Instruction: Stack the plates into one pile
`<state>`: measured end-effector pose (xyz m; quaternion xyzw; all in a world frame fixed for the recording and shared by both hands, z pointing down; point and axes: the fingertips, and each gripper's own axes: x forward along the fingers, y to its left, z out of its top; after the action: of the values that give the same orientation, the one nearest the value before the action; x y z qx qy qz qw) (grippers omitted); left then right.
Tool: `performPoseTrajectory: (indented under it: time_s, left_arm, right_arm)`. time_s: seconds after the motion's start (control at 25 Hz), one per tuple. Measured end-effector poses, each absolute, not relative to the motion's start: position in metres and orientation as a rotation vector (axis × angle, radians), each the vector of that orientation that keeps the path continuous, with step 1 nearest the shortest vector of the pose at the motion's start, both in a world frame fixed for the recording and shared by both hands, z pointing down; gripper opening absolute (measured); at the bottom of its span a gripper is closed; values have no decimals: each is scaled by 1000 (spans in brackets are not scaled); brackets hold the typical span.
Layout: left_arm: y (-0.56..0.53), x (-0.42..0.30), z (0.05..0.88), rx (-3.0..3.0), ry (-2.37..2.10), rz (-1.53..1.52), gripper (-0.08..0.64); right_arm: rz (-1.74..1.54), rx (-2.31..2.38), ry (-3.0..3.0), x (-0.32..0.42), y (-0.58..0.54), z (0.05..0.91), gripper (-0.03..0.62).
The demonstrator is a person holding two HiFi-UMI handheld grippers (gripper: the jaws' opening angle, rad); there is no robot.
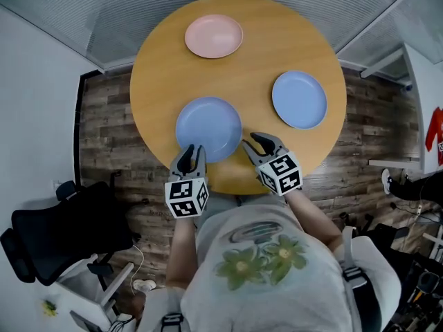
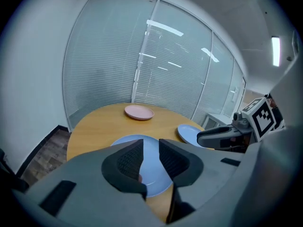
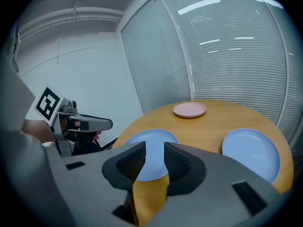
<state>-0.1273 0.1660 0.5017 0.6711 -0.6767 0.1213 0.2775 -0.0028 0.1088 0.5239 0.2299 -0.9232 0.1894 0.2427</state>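
Both parted — left tongs [image 1: 193, 151], right tongs [image 1: 252, 141]

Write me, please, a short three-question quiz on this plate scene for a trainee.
1. How many blue plates lie on the round table?
2. True or false: the pink plate lies farthest from the person.
3. The left tongs are: A) shut on a plate; B) open and empty; C) out of view.
Key: 1 two; 2 true; 3 B.
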Motion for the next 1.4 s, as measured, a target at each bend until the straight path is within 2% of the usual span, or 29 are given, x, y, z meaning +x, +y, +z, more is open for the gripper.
performPoseTrajectory:
  time_s: [0.08,0.36,0.88,1.4]
  left_arm:
    - [160,-142,513,1789,-1788,342,127]
    - [148,-189,551,1714,-1758,425,207]
    - [114,-223,616,1618,-1639,569,259]
    - [116,-232,664,1474,-1533,599,262]
  right_arm:
    - [531,638,-2488,-14,102,535,109]
    - [574,652,-2357,-37,84,578,149]
    - [652,686,-2181,-39,48,643,152]
    - [736,717,-2052,-33,48,683,152]
